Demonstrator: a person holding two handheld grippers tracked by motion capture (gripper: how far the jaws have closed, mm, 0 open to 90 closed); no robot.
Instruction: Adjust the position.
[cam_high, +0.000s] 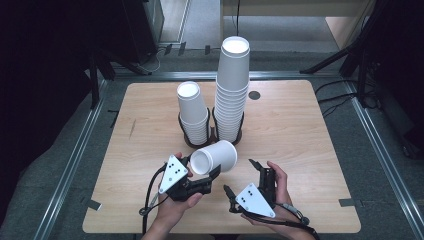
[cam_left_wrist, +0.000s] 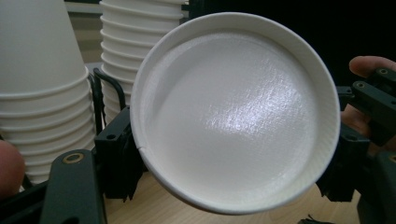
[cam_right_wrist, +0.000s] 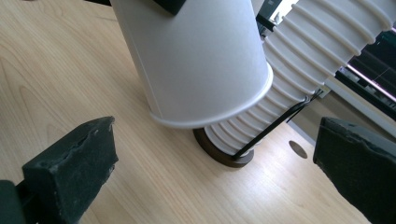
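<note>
Wooden table (cam_high: 300, 150), pale grain, set inside a metal-railed frame on grey floor

Tall stack (cam_high: 232, 95) of inverted white paper cups, right of centre, seated in a black wire holder on a dark round base; same stack seen leaning across the right gripper view (cam_right_wrist: 322, 60)

Short stack (cam_high: 193, 115), just left of the tall one, in a twin holder; roughly half the height, so judged the one being moved from or built up, direction not readable

Single cup (cam_high: 215, 156) lying near level above the table, just in front of both holders, closed bottom toward the person; recessed base facing the lens in the left gripper view (cam_left_wrist: 233, 116)

Left gripper (cam_high: 202, 172) clamped on that cup, jaws pinching the wall at the base rim, cup held clear of the table

Right gripper (cam_high: 240, 176) just right of the cup, jaws spread wide, nothing between them, pads (cam_right_wrist: 70, 163) apart on either side of the cup's mouth end

Progress, as a judgement: one cup in transit, neither seated on a stack nor set down; both stacks standing tidy; remaining work appears to be handing off or seating this cup, then any further cups
</note>
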